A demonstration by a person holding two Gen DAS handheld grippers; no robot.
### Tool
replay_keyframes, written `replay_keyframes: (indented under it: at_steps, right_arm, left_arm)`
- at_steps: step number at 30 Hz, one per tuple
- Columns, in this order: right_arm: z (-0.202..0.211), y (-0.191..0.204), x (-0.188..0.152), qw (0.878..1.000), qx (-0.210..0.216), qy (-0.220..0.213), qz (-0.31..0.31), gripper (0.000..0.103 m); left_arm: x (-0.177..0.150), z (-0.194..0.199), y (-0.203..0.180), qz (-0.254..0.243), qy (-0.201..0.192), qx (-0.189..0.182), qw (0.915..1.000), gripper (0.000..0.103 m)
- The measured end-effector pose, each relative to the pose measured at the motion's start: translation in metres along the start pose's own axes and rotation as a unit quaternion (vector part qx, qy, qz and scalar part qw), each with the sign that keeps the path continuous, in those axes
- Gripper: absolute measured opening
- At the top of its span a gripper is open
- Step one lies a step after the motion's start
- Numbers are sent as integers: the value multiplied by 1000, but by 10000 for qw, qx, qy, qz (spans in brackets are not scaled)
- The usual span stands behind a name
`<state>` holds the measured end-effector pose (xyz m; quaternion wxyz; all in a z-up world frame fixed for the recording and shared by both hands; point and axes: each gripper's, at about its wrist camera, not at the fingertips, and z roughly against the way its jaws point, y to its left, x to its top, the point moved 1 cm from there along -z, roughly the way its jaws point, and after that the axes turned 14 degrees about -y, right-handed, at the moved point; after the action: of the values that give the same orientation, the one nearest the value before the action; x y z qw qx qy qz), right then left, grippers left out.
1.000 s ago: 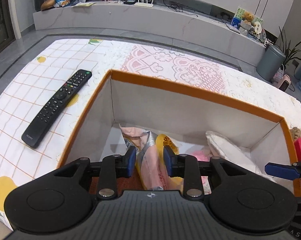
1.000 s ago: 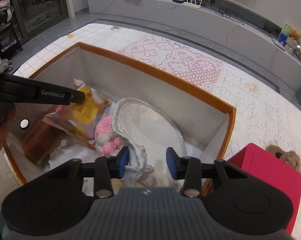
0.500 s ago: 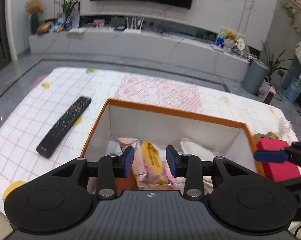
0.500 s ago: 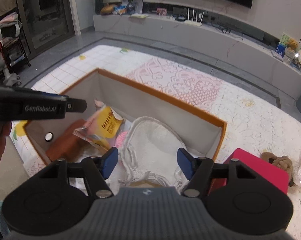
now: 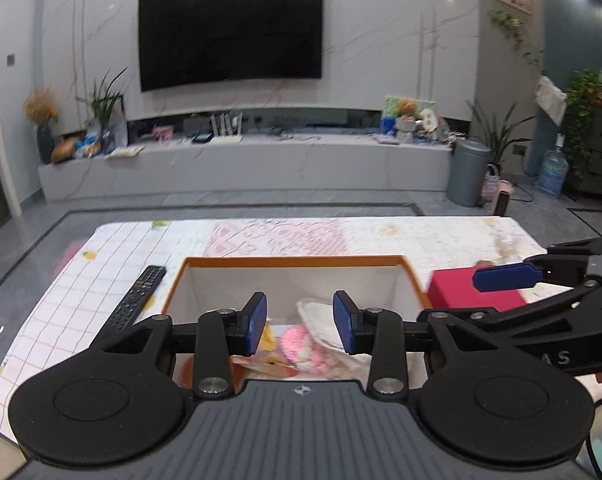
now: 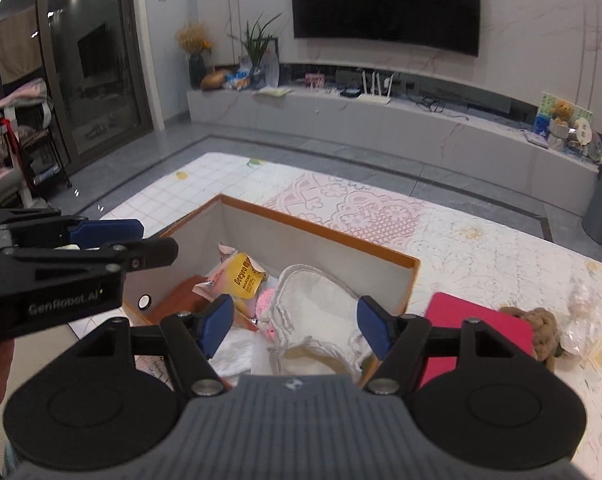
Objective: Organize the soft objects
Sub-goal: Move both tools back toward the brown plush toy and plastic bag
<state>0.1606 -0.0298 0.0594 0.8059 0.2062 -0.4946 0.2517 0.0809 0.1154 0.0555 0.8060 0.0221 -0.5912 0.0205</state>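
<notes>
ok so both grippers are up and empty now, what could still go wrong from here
1. The white padded cloth rides up the box wall near the rim, so it may spill over.
2. The brown plush toy and clear bag remain outside, beyond the red box; the right hand-held gripper might bump it when reaching.
3. The remote lies close beside the box, where the left hand-held gripper could knock it.

Black TV remote (image 5: 135,298) lies on the checked tablecloth (image 5: 81,300), just left of the box. Wall-mounted TV (image 5: 231,34) above a long grey marble console (image 5: 241,168). White router (image 6: 375,88) on the console, vase with yellow flowers (image 6: 195,54) at its left end, grey bin (image 5: 469,178) and water bottle (image 5: 553,174) on the floor at right.
</notes>
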Motion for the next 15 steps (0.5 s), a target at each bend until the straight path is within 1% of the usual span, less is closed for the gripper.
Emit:
replay_keyframes:
  at_steps: [7, 15]
  right_arm:
    - [51, -15, -22, 9992, -341, -199, -100, 71]
    - [102, -56, -58, 9943, -943, -151, -471, 71]
  left_arm:
    - [-11, 20, -47, -248, -140, -420, 9987, 44]
    - [-28, 22, -104, -409, 35, -1067, 9934, 44]
